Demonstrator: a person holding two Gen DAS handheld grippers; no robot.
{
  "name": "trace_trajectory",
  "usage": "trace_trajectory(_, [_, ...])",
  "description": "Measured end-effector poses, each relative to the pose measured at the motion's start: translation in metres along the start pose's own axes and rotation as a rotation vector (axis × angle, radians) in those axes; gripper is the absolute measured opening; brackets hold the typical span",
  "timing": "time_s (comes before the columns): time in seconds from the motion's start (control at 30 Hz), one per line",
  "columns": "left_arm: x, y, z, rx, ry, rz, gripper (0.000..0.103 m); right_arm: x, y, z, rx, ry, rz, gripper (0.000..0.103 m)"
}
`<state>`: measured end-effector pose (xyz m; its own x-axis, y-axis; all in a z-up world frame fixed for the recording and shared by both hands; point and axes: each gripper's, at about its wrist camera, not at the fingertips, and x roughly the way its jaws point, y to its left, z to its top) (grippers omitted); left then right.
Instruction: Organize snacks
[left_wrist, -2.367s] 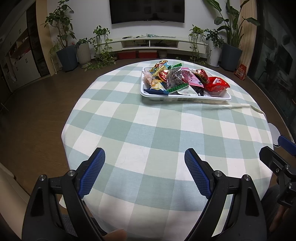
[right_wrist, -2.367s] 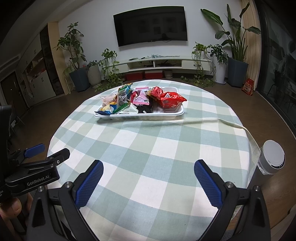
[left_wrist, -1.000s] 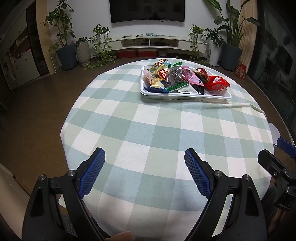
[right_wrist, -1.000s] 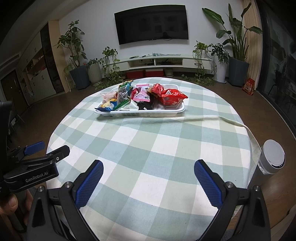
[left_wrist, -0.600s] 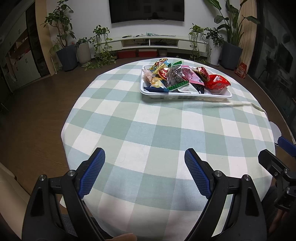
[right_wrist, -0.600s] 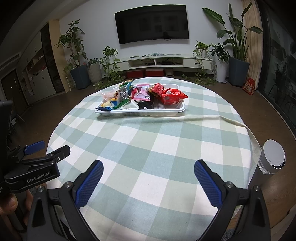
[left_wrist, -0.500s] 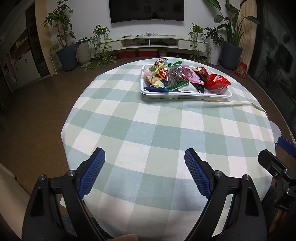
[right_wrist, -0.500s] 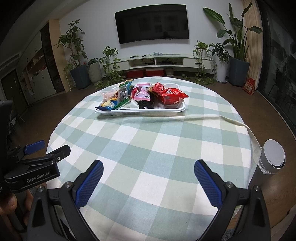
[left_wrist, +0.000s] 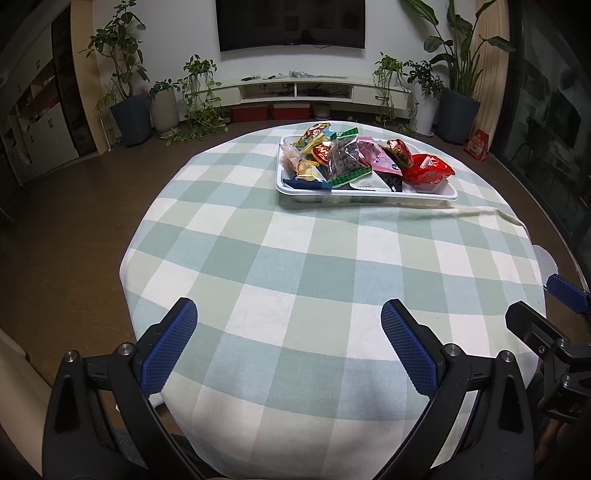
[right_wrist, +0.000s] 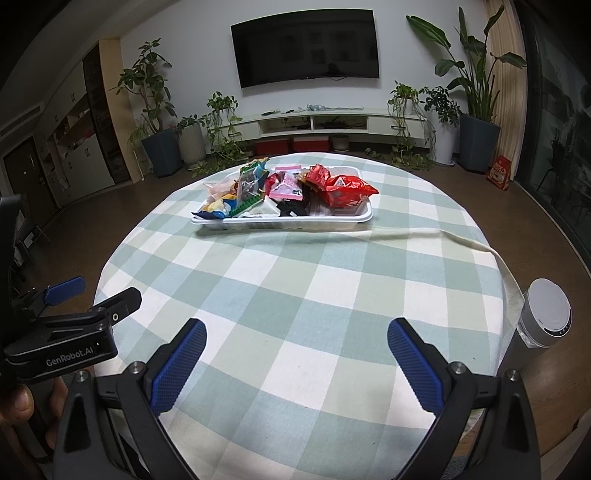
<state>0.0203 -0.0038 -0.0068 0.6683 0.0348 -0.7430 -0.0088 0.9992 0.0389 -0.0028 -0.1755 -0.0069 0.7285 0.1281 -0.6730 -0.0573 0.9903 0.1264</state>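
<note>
A white tray (left_wrist: 365, 198) stands at the far side of the round table and holds several snack packets, among them a red bag (left_wrist: 428, 170) and a pink packet (left_wrist: 378, 160). The tray also shows in the right wrist view (right_wrist: 284, 221), with the red bag (right_wrist: 349, 190) at its right end. My left gripper (left_wrist: 288, 332) is open and empty above the near table edge, far from the tray. My right gripper (right_wrist: 295, 347) is open and empty, also over the near edge.
The table wears a green and white checked cloth (left_wrist: 314, 258) with a fold ridge (right_wrist: 424, 232) in front of the tray. A white cylindrical device (right_wrist: 543, 321) stands beside the table at the right. Potted plants and a TV unit line the far wall.
Both views have shifted only slightly; the tray and snacks sit as before and both grippers stay open.
</note>
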Motion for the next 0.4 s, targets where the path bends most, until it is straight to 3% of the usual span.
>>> trace_trajectory(0.4, [-0.001, -0.0021, -0.0005, 0.018, -0.008, 0.026, 0.103, -0.0004, -0.0021, -0.0032, 0.007, 0.005, 0.004, 0.101])
